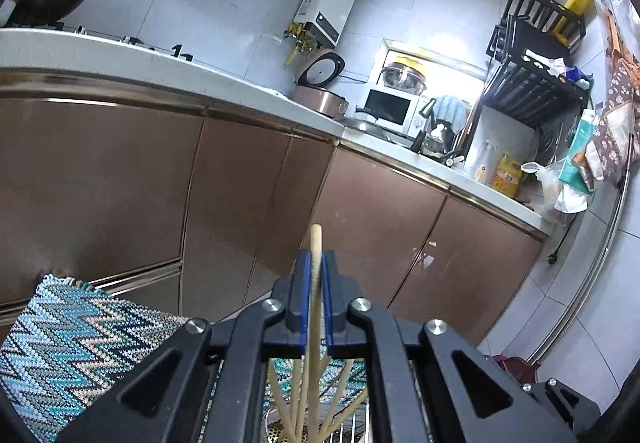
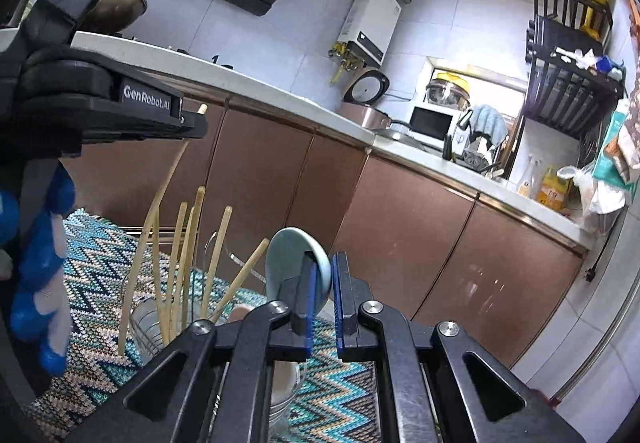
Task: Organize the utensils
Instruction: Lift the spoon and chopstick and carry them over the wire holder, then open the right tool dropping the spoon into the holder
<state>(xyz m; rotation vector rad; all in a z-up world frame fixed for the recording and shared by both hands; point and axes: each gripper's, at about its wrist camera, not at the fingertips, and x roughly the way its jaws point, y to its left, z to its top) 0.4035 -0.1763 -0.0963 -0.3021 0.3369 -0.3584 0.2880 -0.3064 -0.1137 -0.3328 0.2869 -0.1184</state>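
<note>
A kitchen with brown cabinet doors (image 1: 248, 183) and a pale countertop (image 2: 280, 91) fills the background. The left gripper (image 1: 316, 263) has its blue pads pinched on a single wooden chopstick (image 1: 316, 283), held upright above a wire holder (image 2: 146, 327) where more chopsticks (image 2: 184, 255) stand. The right gripper (image 2: 325, 279) stands narrowly parted around a pale blue spoon (image 2: 294, 255); actual contact cannot be told. A zigzag cloth (image 1: 76, 335) lies underneath.

Your right gripper (image 2: 325, 283) has open air at twelve o'clock up to the cabinet doors (image 2: 420, 227); chopsticks (image 2: 180, 255) bristle at ten, and the left gripper (image 2: 192, 123) crowds above them.
</note>
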